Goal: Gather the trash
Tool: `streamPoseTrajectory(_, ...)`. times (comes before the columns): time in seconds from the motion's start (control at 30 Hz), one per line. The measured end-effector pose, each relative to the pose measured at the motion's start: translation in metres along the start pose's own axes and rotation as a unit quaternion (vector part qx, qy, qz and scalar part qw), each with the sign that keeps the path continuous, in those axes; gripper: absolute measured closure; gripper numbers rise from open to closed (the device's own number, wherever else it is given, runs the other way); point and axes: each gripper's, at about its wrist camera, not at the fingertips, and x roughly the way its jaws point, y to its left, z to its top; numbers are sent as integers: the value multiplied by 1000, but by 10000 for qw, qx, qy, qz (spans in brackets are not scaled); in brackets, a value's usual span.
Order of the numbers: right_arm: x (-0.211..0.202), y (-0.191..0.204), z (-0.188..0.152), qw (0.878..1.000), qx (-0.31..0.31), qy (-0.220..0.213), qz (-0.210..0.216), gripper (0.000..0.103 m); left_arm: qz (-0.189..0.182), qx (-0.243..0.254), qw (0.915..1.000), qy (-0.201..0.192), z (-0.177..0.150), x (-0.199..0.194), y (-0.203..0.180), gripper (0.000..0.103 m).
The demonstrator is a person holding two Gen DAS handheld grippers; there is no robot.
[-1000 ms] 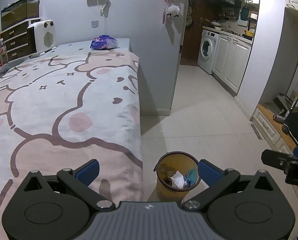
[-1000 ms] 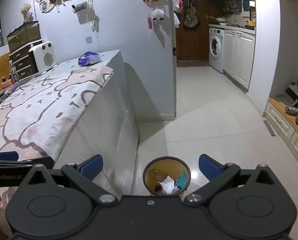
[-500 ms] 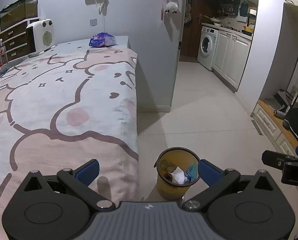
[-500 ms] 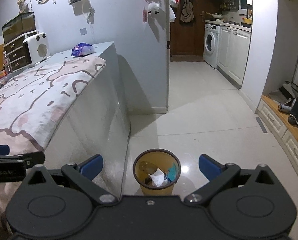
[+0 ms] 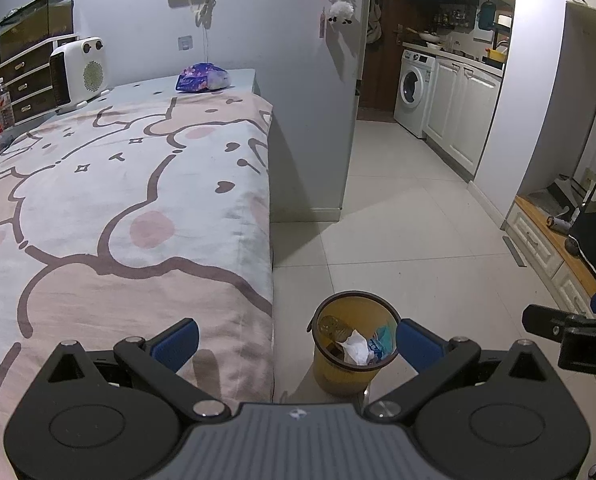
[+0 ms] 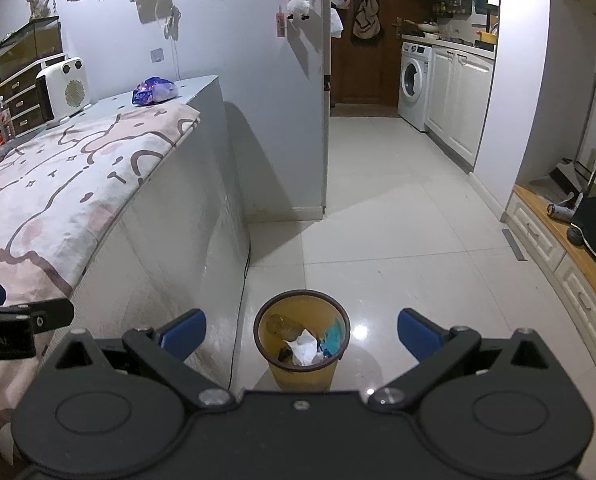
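While both tongs hang spread wide with nothing between the pads, the trash bin [image 5: 356, 354] sits on the floor [image 5: 410, 248] beside the bed. Left wrist view, left to right: bed with bear-print cover [image 5: 117, 208] fills 9 to 11 o'clock, white heater [image 5: 79, 72] and purple packet [image 5: 202, 77] at its far end near 11–12. Left tongs [image 5: 293, 342] open, empty; bin lies at about 5 o'clock of frame centre, just inside the right blue pad [image 5: 416, 344], its rim overlapped by that pad in view. Bin holds white crumpled paper [image 5: 354, 346] and a teal scrap. Right tongs' tip pokes in at 4 o'clock. Right wrist view: bed side panel [image 6: 169, 248] at 9 o'clock, right tongs [image 6: 302, 334] open, empty; bin [image 6: 302, 338] centred between the two pads at 6 o'clock, clear of both. Washing machine [image 6: 416, 82] at 1 o'clock.
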Motion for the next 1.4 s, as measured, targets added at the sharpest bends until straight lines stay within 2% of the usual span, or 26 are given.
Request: streamPoseTrajectory(1.4, -5, 0, 0, 10000, -19, -55, -16, 0, 2, -36, 10000, -28, 1, -2, 2, 0)
